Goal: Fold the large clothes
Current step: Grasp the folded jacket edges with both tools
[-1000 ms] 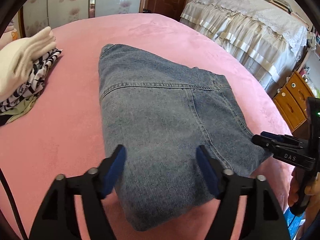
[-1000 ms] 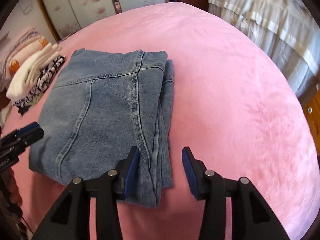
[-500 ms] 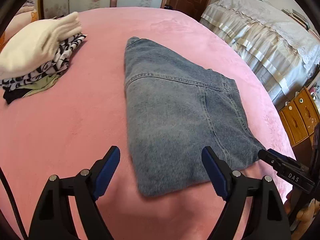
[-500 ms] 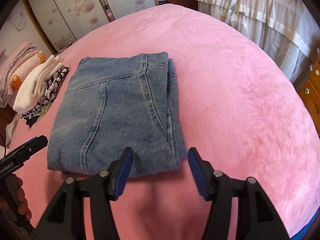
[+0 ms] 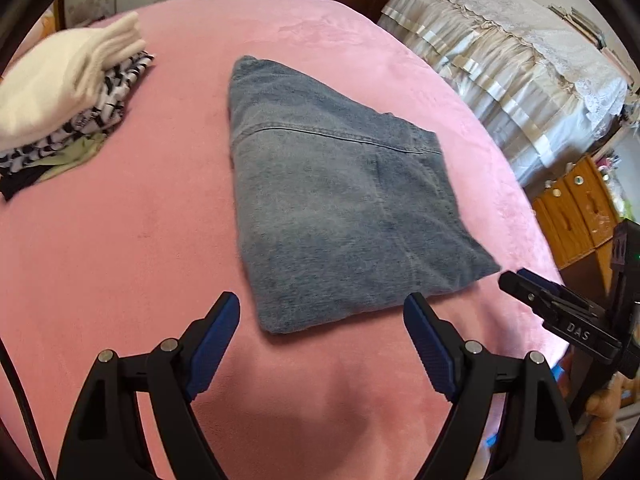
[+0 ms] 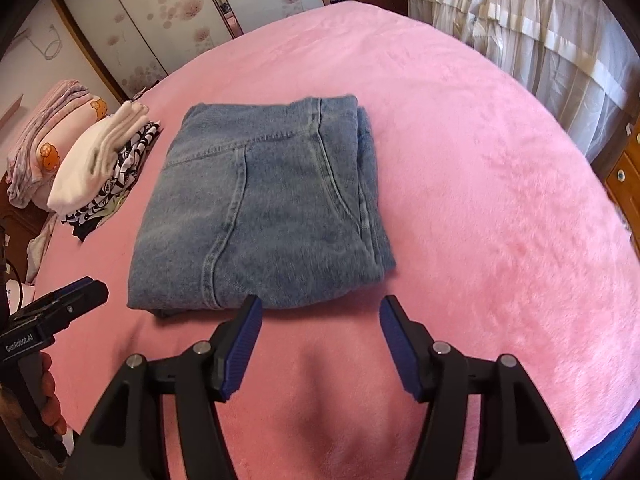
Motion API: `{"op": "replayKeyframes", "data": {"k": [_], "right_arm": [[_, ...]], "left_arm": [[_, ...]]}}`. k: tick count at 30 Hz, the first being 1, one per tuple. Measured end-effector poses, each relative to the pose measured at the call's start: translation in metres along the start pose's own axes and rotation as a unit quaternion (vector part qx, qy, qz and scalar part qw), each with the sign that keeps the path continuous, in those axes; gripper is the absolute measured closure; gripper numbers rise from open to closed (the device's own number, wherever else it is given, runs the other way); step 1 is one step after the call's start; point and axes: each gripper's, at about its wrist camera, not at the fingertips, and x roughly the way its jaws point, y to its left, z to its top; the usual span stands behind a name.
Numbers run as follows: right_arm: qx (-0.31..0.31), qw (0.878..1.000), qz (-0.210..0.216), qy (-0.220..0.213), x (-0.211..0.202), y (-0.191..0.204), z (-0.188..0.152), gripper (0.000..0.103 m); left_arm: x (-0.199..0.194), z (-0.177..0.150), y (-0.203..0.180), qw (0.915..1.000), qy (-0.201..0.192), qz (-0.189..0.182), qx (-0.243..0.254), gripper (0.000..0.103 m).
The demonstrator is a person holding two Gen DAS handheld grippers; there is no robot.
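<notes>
Pink plush bedding (image 6: 480,184) covers the bed on which the folded jeans (image 6: 260,208) are laid flat, roughly mid-bed and slightly left of centre in the right wrist view. The denim is seen as a compact rectangle with stacked layer edges along its right side and curved seams across its top face; in the left wrist view the same jeans (image 5: 340,208) are seen stretching away from the near edge. Just short of the garment's near edge, the right gripper (image 6: 320,336) is held with its blue-padded jaws spread wide and nothing between them, clear of the cloth. The left gripper (image 5: 322,336) is likewise held wide apart and empty, its pads flanking the near corner of the denim without touching it. Each gripper is also caught at the edge of the other's view. To the far left, a pile of folded clothes (image 6: 104,160) is stacked, a white piece on top of a black-and-white patterned one. Further out, a cream frilled bed cover (image 5: 520,72) is seen on the right, and a wooden drawer unit (image 5: 576,208) beside it.
</notes>
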Motion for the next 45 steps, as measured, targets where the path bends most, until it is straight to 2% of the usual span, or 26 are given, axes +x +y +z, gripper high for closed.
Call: {"op": "replayKeyframes", "data": {"k": [3, 6, 8, 10, 11, 13, 15, 18, 22, 27, 28, 31, 33, 37, 41, 45], "right_arm": [[-0.031, 0.999, -0.014, -0.020, -0.012, 0.009, 0.019, 0.039], [-0.058, 0.997, -0.025, -0.040, -0.025, 0.017, 0.041, 0.038], [-0.073, 0.996, -0.030, -0.052, -0.032, 0.020, 0.053, 0.037], [-0.085, 0.994, -0.032, -0.061, -0.038, 0.020, 0.067, 0.035], [-0.089, 0.993, -0.034, -0.066, -0.041, 0.019, 0.074, 0.033], [-0.093, 0.993, -0.034, -0.069, -0.041, 0.018, 0.083, 0.030], [-0.086, 0.993, -0.037, -0.066, -0.037, 0.012, 0.092, 0.025], [-0.070, 0.996, -0.027, -0.043, -0.019, -0.001, 0.104, 0.024], [-0.059, 0.998, -0.007, -0.011, 0.011, -0.014, 0.109, 0.024], [-0.018, 0.998, 0.040, 0.036, 0.052, -0.038, 0.107, 0.024], [-0.007, 0.998, 0.050, 0.045, 0.062, -0.045, 0.106, 0.024], [0.008, 0.994, 0.083, 0.072, 0.085, -0.054, 0.100, 0.024], [0.018, 0.990, 0.112, 0.089, 0.101, -0.060, 0.096, 0.024], [0.032, 0.983, 0.150, 0.102, 0.123, -0.063, 0.092, 0.024], [0.029, 0.978, 0.178, 0.104, 0.139, -0.060, 0.092, 0.024], [0.021, 0.975, 0.197, 0.099, 0.151, -0.055, 0.096, 0.034]], "left_arm": [[-0.004, 0.017, -0.001, 0.9997, 0.007, -0.021, -0.003, 0.018], [-0.013, 0.033, -0.005, 0.9991, -0.021, -0.036, 0.012, 0.018], [-0.020, 0.043, -0.006, 0.9971, -0.039, -0.062, 0.019, 0.017], [-0.022, 0.054, -0.006, 0.9954, -0.038, -0.086, 0.017, 0.006], [-0.022, 0.059, -0.006, 0.9949, -0.036, -0.093, 0.018, 0.006], [-0.018, 0.070, -0.007, 0.9950, -0.029, -0.092, 0.027, 0.006], [-0.011, 0.078, -0.006, 0.9964, -0.033, -0.072, 0.032, 0.006], [0.003, 0.089, 0.004, 0.9977, -0.029, -0.057, 0.025, 0.006], [0.027, 0.097, 0.027, 0.9972, -0.016, -0.072, -0.013, 0.006], [0.059, 0.097, 0.050, 0.9960, 0.002, -0.081, -0.038, 0.010], [0.066, 0.096, 0.053, 0.9957, 0.010, -0.083, -0.041, 0.010], [0.088, 0.092, 0.059, 0.9908, 0.034, -0.121, -0.051, 0.010], [0.095, 0.089, 0.059, 0.9912, 0.031, -0.120, -0.046, 0.010], [0.102, 0.088, 0.061, 0.9927, 0.023, -0.113, -0.037, 0.009], [0.119, 0.088, 0.073, 0.9918, 0.035, -0.112, -0.052, 0.009], [0.142, 0.083, 0.086, 0.9871, 0.059, -0.129, -0.075, 0.009]]}}
